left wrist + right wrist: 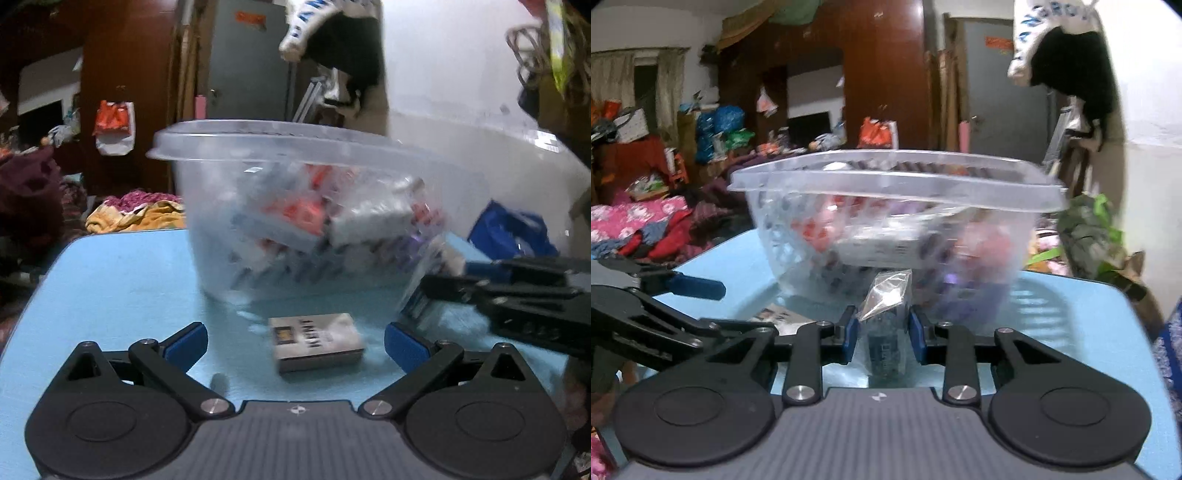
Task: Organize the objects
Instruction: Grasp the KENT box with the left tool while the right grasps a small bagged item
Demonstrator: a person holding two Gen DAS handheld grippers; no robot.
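Observation:
A clear plastic tub [258,192] holding several small packs stands on the light blue table [122,288]. In front of it lies a small grey-white box [317,347], flat on the table between the wide-apart fingers of my open left gripper [295,343], with the pads clear of it. In the right wrist view my right gripper [884,330] is shut on a small dark pack in a clear wrapper [886,350], right before the tub [812,236]. The right gripper's blue finger [484,266] enters the left wrist view from the right, and the thing it holds is blurred there.
The table's rounded left edge [48,273] is near, with heaps of cloth [140,214] beyond it. A blue bag [513,236] sits behind the tub at the right. A finger [698,284] of the left gripper reaches in at the left of the right wrist view.

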